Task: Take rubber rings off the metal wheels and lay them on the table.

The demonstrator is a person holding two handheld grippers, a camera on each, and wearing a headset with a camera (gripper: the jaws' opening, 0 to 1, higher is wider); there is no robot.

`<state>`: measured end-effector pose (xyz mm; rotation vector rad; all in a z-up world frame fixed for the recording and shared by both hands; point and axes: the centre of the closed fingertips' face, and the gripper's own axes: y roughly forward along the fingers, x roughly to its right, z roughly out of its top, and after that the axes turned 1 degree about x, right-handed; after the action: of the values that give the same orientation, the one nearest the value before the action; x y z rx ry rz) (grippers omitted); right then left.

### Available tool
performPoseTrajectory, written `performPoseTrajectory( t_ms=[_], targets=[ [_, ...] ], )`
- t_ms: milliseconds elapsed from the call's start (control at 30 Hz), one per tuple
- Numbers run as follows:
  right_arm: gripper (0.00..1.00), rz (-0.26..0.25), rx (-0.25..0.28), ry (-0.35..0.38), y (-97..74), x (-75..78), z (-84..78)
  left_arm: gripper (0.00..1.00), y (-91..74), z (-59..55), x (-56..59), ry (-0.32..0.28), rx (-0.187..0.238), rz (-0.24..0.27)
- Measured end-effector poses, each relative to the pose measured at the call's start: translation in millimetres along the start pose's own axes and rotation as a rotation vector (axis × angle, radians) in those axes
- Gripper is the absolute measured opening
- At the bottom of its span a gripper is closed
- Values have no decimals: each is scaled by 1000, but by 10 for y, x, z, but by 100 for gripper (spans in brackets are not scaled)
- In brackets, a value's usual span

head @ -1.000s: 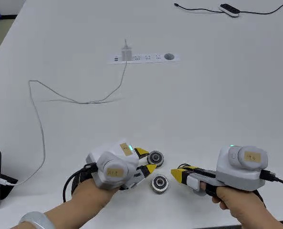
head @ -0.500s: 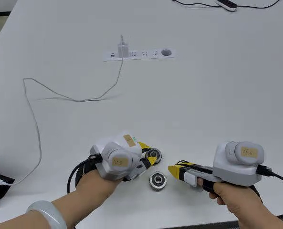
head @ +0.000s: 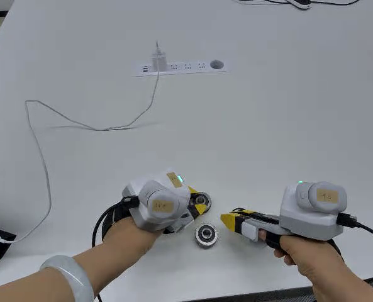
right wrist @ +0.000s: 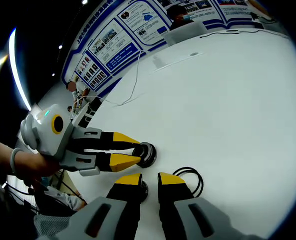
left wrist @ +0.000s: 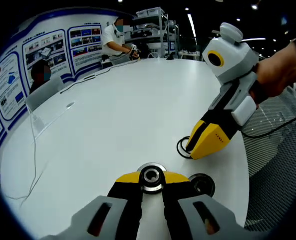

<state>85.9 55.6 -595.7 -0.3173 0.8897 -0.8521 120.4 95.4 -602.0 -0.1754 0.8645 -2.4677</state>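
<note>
Left gripper (head: 197, 200) clamped on far wheel (left wrist: 151, 176); right gripper (head: 231, 220) narrow, empty, beside loose ring (right wrist: 187, 181) on worktop (head: 268, 126). Near wheel (head: 206, 234) lies free between grippers. Rubber likely soft, stretchy: I'd nip its outer edge and peel.

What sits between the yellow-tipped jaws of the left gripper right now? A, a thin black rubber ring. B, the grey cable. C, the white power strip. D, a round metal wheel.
D: in the left gripper view, the yellow tips of the left gripper sit on either side of the round metal wheel, and the right gripper view shows those jaws clasping it too.
</note>
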Motion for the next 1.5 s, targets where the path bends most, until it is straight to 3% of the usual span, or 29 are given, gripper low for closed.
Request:
performPoseTrajectory(
  t_ms=[533,1067,1500],
  targets=[
    [14,31,39,124,176,13,132,14,8,-15,-9,-9,2,-11],
    [14,46,29,173,319,23,133,14,10,-17,-12,-10,6,-10],
    [15,77,19,287,406,48,122,13,13,-16,-13,-16,10,-9]
  ],
)
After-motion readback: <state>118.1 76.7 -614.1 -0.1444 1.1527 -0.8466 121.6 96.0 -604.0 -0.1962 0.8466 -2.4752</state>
